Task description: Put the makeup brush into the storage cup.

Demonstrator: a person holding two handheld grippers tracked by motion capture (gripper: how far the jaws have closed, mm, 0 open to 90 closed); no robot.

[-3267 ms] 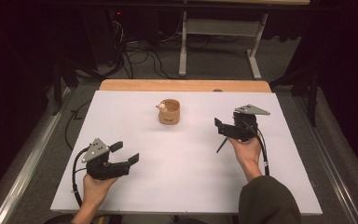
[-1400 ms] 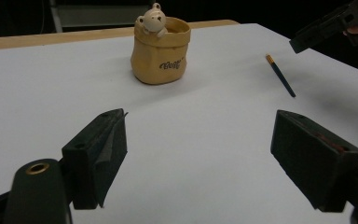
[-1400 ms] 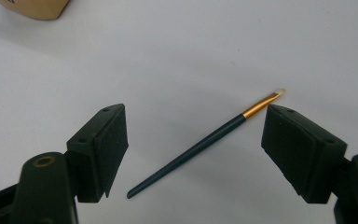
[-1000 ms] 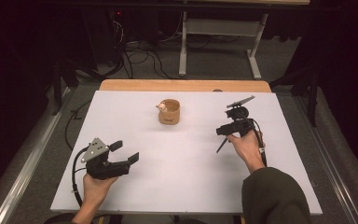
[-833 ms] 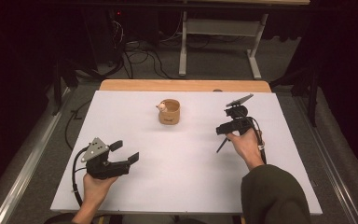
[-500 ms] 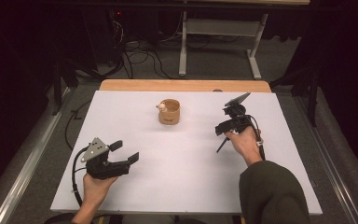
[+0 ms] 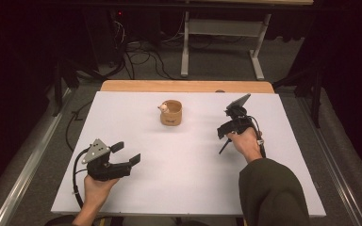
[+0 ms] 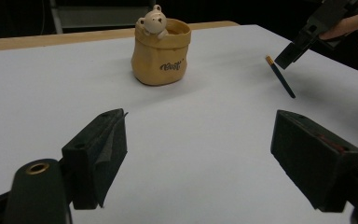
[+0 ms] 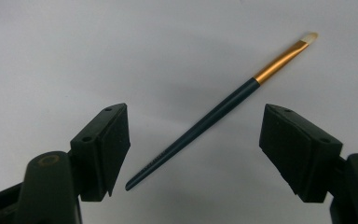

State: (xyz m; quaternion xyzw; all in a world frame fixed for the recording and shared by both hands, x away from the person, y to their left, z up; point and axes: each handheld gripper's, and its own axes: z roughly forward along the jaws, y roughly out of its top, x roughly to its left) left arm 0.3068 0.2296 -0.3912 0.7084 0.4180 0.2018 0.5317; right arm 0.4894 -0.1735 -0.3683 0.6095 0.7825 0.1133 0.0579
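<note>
A: The left claw [image 7: 125,153] sits low at the near left of the table [image 7: 136,197], jaws spread wide with nothing between them, pointing toward the middle. It lies just as it did a few seconds ago.

B: And ahead of it?

A: The pot [image 7: 171,112], a tan sack-shaped cup with a small bear [image 8: 152,21] on its rim, stands upright past the centre, well apart from both claws.

B: Then the right side is where things have changed.

A: Yes. The right claw [image 7: 223,133] has tipped nose-down over the brush [image 9: 223,108] during the last seconds; earlier it was held level, off the brush. Its jaws are wide too, one on each side of the dark handle, not touching it.

B: Where does the brush lie?

A: Flat on the table at the right, slanted, gold ferrule and pale tip away from that claw. In the left gripper view it shows just under the far claw [image 8: 292,50].

B: So a grasp looks near.

A: I judge so: the claw is lined up across the handle, and closing would likely be next, perhaps to carry the brush to the pot.
</note>
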